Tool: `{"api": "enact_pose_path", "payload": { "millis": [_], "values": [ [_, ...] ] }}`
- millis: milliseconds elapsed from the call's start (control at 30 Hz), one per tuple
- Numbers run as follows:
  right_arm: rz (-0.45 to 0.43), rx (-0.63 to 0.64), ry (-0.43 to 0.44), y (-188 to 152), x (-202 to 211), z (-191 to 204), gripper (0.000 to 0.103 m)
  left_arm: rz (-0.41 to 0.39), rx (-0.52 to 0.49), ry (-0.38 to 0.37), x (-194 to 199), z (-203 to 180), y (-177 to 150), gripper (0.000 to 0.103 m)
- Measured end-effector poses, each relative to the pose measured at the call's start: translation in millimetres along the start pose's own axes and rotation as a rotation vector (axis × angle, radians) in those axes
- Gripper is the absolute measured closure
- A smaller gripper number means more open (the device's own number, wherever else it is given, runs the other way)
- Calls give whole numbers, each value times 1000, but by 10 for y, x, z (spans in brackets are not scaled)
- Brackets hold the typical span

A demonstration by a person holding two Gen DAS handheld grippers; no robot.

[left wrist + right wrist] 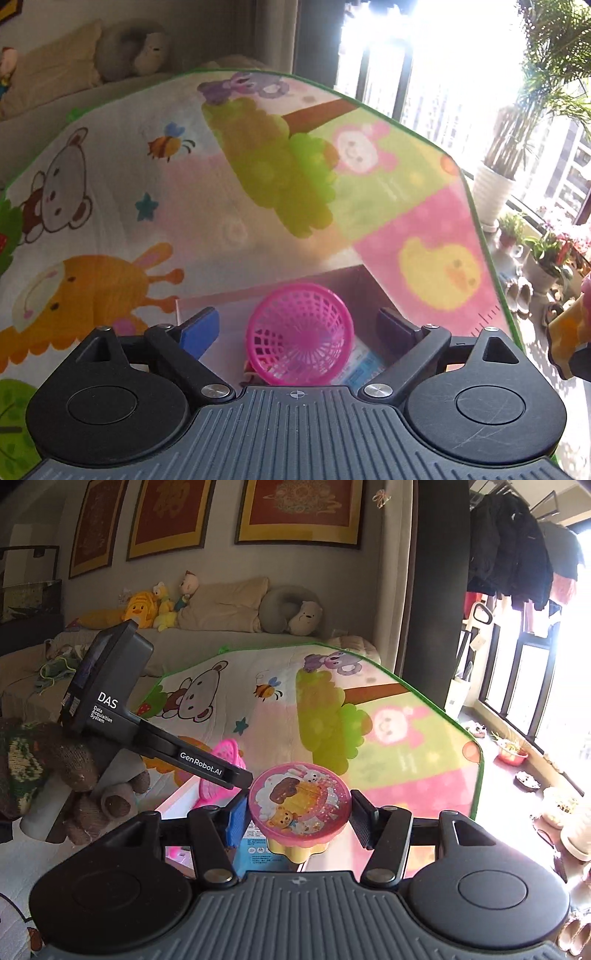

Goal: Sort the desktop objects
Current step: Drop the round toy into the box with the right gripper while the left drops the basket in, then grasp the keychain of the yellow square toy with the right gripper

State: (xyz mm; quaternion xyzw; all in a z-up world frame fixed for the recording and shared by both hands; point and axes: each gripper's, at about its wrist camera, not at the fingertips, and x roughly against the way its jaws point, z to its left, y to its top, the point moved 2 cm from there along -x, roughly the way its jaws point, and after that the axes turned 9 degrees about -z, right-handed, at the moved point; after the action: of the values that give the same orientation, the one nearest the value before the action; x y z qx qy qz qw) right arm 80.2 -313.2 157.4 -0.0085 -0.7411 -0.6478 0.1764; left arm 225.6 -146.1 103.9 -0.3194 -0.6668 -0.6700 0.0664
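Note:
My left gripper (301,326) is open. A pink mesh basket (299,334) lies on its side between the fingers, inside a cardboard box (347,284); neither pad touches it. My right gripper (297,818) holds a round toy box with a pink cartoon lid and yellow base (299,806) between its jaws, above the box. The left gripper's body (110,686) shows at the left of the right wrist view, with the pink basket (221,771) under it. The toy box also shows at the right edge of the left wrist view (570,332).
A cartoon play mat (110,177) covers the table. The cardboard box holds a blue printed packet (258,849). A brown knitted plush (55,768) sits at the left. A bed with pillows and toys (221,605) lies behind. Plant pots (491,195) stand by the window on the right.

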Motion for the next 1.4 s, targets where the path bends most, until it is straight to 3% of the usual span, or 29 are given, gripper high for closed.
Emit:
{"api": "enact_pose_path", "payload": {
  "millis": [100,200,333,467,567,633,733,833,900,933,967,1100,1300,1400],
  "values": [
    [38,-11,-2,-95,-206,-85,47,-28,22,-17,176,172,-93,5],
    [81,-18,9,-212,-409,-109,47,-61,-3,34,419,321,-284,3],
    [138,-58,61,-314,-732,-28,47,-51,-54,90,676,406,-681,3],
    [153,-15,71,-316,-1055,134,47,-51,-65,82,860,406,-965,3],
    [167,10,38,-284,-1348,151,45,-58,-17,103,946,461,-1084,1],
    [193,-18,52,-265,-1487,171,38,-32,18,120,947,506,-1189,1],
    [210,-58,125,-201,-1615,345,38,15,53,176,926,569,-1367,1],
    [220,-115,195,-101,-1760,589,39,54,117,177,958,635,-1485,1],
    [242,-133,223,-67,-1911,764,48,53,134,171,1018,656,-1522,1],
    [253,-127,223,-65,-1986,845,56,44,131,175,1060,668,-1536,1],
    [267,-110,205,-77,-2069,923,58,36,126,182,1103,688,-1545,0],
    [333,-101,183,-192,-2253,964,58,19,141,224,1222,841,-1591,0],
    [365,-32,77,-289,-2047,685,58,21,193,245,1252,1035,-1675,0],
    [395,-36,70,-368,-1894,495,58,18,194,242,1226,1046,-1704,0]
  ]
}}
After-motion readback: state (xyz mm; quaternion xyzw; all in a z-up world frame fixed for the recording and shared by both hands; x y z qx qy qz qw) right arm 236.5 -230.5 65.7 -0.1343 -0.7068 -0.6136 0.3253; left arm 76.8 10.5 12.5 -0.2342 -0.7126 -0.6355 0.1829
